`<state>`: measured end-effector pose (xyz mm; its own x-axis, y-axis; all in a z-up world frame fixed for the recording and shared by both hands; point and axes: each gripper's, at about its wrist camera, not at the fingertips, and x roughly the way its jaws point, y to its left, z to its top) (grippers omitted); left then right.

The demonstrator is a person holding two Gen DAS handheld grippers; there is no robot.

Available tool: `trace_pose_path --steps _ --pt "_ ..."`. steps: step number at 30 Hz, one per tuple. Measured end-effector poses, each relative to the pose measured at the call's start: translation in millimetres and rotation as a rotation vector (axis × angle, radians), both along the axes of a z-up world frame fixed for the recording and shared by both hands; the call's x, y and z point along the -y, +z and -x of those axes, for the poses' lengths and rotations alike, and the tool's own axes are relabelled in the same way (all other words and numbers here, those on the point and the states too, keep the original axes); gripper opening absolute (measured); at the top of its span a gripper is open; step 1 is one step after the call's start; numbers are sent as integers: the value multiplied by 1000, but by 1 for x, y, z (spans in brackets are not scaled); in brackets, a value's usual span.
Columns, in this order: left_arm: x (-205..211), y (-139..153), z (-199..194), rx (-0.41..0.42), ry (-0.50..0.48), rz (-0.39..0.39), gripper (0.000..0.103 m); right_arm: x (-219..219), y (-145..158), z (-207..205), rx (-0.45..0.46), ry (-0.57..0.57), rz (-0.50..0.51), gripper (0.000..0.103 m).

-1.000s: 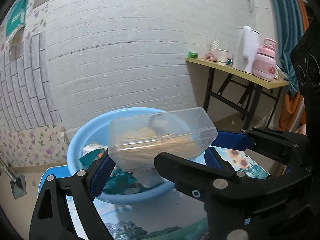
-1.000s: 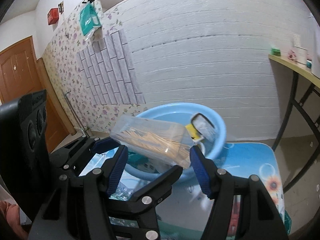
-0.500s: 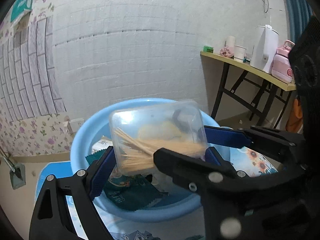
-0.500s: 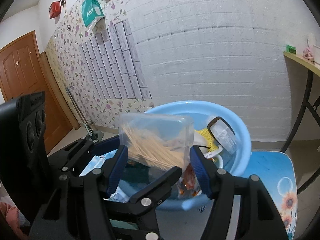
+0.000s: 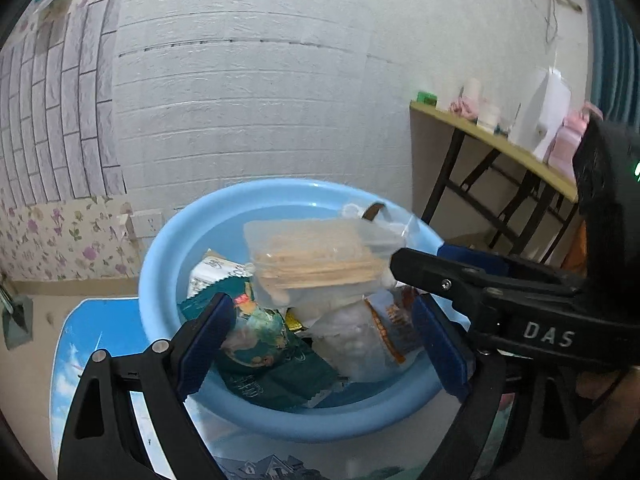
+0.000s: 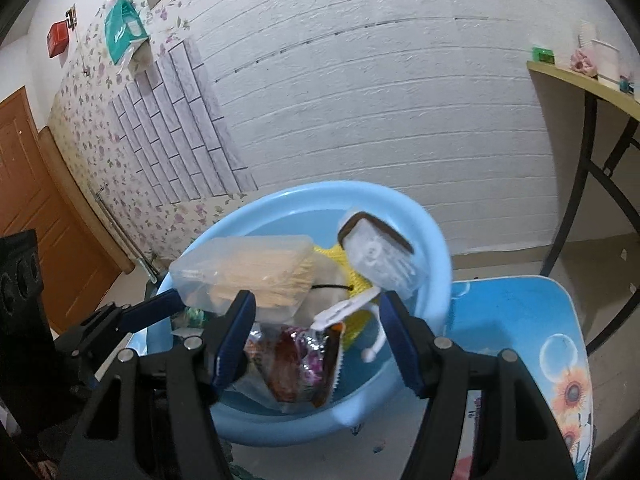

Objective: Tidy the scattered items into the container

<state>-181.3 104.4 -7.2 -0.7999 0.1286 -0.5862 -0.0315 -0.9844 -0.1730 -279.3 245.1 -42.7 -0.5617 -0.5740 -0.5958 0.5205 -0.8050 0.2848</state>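
Left wrist view: the blue basin [image 5: 168, 248] sits on a picture-printed table [image 5: 100, 328], heaped with snack packets. On top of the heap lies the clear toothpick box [image 5: 320, 256], tilted, free of both tools. The left gripper [image 5: 320, 340] has its jaws opening, nothing between the pads. In the right wrist view the right gripper [image 6: 316, 340] stands partly spread, holding nothing; the box [image 6: 248, 276] lies beyond its left finger. Judged light, rigid and slick-walled; its lid may spring, so any regrip belongs across the long flat sides, mid-length.
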Motion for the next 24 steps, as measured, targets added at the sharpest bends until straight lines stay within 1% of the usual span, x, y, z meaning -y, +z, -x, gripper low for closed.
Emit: trace_pose_path --steps 4,7,10,13,17,18,21,24 --pt "3 7 -7 10 21 3 95 -4 8 -5 -5 -25 10 64" --pt "4 10 -12 25 35 5 95 -6 18 -14 -27 -18 1 64" --pt "5 19 -22 20 37 -17 95 -8 29 -25 -56 -16 -2 64" --pt "3 33 -34 1 37 -17 97 -12 42 -40 -88 -26 -11 64" --pt "-2 52 -53 -36 60 16 101 -18 63 -64 -159 -34 -13 65" --pt "-3 55 -57 -37 65 26 103 -19 68 -70 -178 -39 -16 65" --pt "-4 62 -65 -16 95 66 103 -22 82 -87 -215 -44 -24 65" --pt "0 68 -77 -23 106 57 103 -24 94 -102 -251 -49 -24 65"
